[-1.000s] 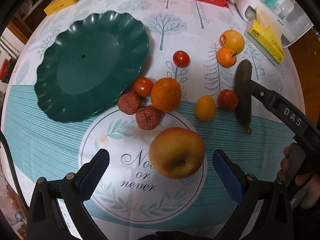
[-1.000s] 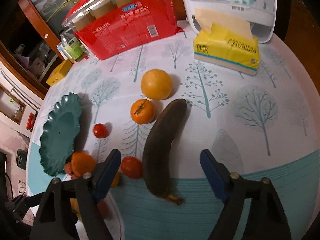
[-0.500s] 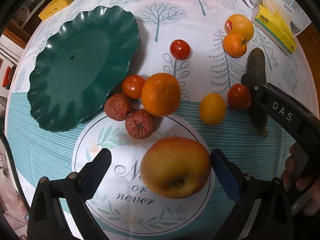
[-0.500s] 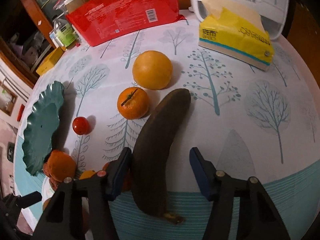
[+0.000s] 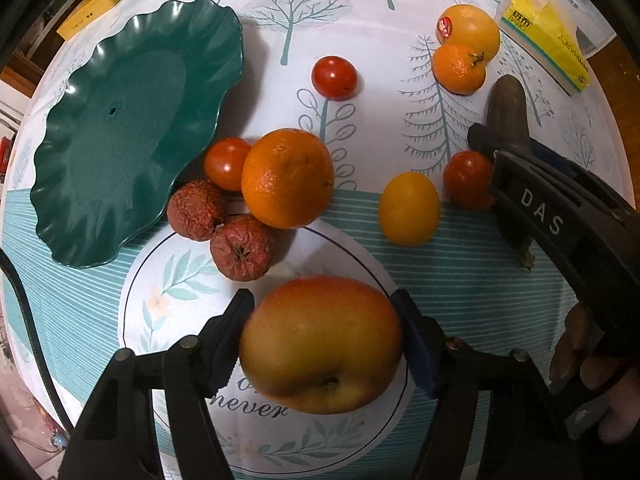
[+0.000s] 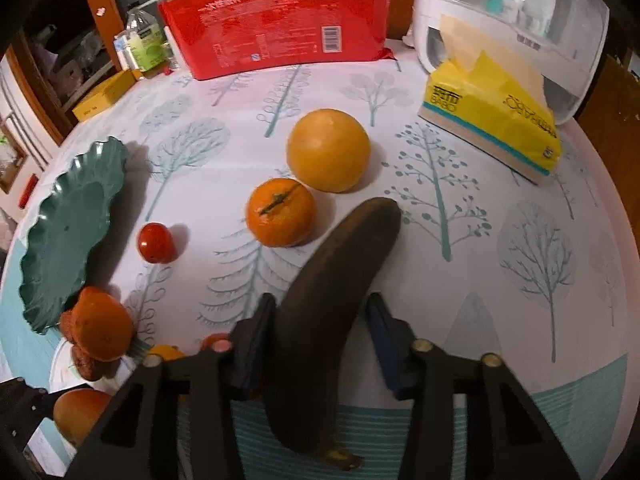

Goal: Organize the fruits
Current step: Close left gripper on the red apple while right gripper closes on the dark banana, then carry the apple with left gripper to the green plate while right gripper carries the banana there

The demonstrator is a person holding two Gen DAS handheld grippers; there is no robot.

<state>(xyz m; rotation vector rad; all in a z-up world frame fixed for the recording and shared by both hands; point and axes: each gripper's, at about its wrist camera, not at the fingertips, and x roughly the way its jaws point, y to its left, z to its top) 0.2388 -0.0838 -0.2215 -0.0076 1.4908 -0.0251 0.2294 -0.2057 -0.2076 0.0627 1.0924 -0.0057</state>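
While a green scalloped plate (image 5: 120,128) sits bare at the worktop's (image 5: 360,20) left, the left tool (image 5: 322,330) presses both pads against a large apple (image 5: 320,344) just right of it. Farther right, the right tool (image 6: 320,328) straddles a dark banana (image 6: 320,320); whether both pads touch is unclear.

From your left wrist view, the apple (image 5: 320,344) lies on the tablecloth (image 5: 460,280) nearest you. The plate (image 5: 120,128) sits at 10 o'clock from it. Two shrivelled fruits (image 5: 236,246) touch at 11 o'clock, a tomato (image 5: 226,162) and an orange (image 5: 287,178) just behind them. The lemon (image 5: 408,208) lies at 1 o'clock, the banana (image 5: 510,116) beyond at 2. A tissue pack (image 6: 496,136) rests behind.
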